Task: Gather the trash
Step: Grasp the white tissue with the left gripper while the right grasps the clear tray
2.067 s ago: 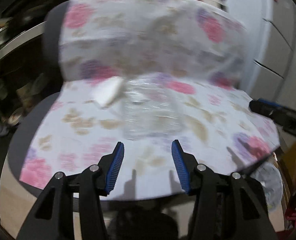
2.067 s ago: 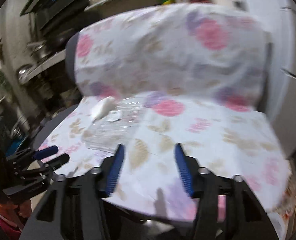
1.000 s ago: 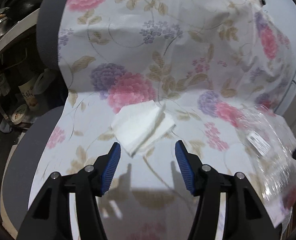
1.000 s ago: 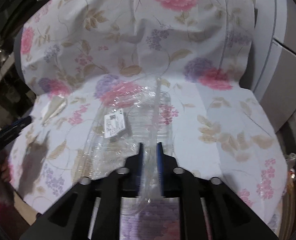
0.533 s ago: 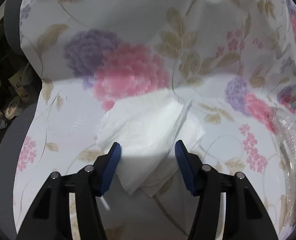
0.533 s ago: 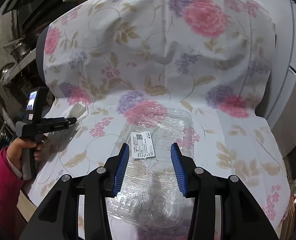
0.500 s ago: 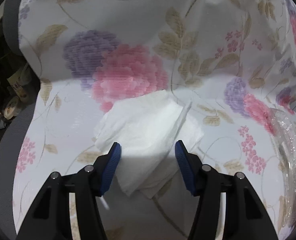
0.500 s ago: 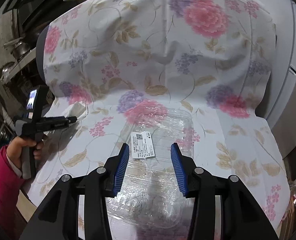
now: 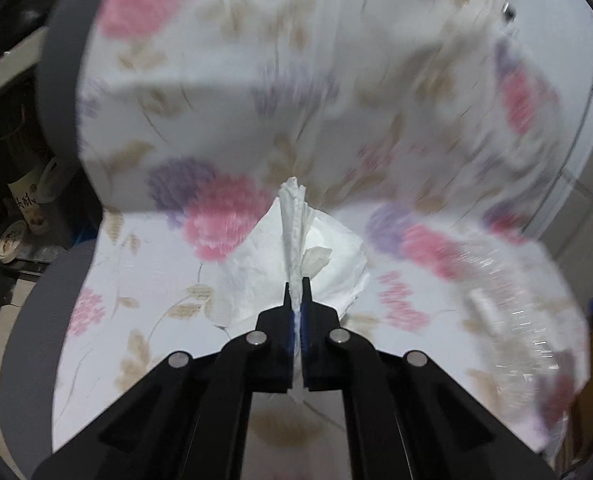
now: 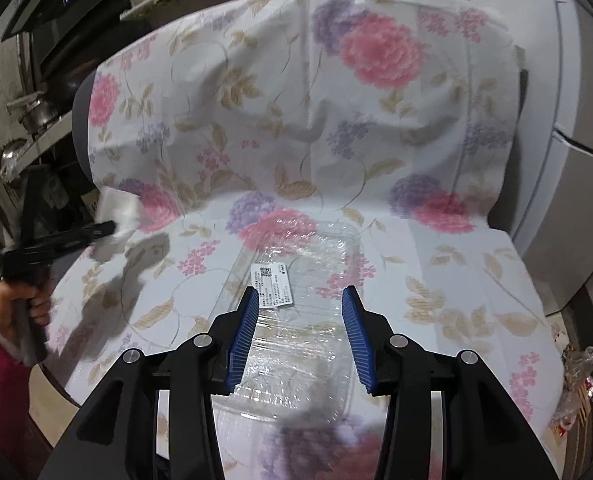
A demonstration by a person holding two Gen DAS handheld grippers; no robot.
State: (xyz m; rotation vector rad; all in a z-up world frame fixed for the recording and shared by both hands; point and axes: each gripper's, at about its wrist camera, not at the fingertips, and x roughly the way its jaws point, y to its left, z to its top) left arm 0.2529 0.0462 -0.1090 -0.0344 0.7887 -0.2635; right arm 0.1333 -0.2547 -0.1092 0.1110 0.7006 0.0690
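Observation:
A white paper napkin (image 9: 296,256) is pinched between the fingers of my left gripper (image 9: 295,302), which is shut on it and holds it just above the flower-print chair seat (image 9: 148,280). The same napkin (image 10: 116,216) and the left gripper (image 10: 110,226) show at the left in the right wrist view. A clear plastic food tray (image 10: 296,312) with a white label (image 10: 272,280) lies on the seat. My right gripper (image 10: 298,308) is open above it, its jaws on either side of the tray's near half. The tray also shows blurred at the right in the left wrist view (image 9: 512,320).
The chair's backrest (image 10: 316,100) rises behind the seat under the same floral cover. Shelves with pots and dishes (image 10: 36,112) stand to the left. White cabinet fronts (image 10: 568,140) stand to the right. A plastic bag (image 10: 576,364) hangs at the seat's right edge.
My left gripper has shut on the napkin and lifted it off the seat. My right gripper, shut on the tray one second ago, stays open over it.

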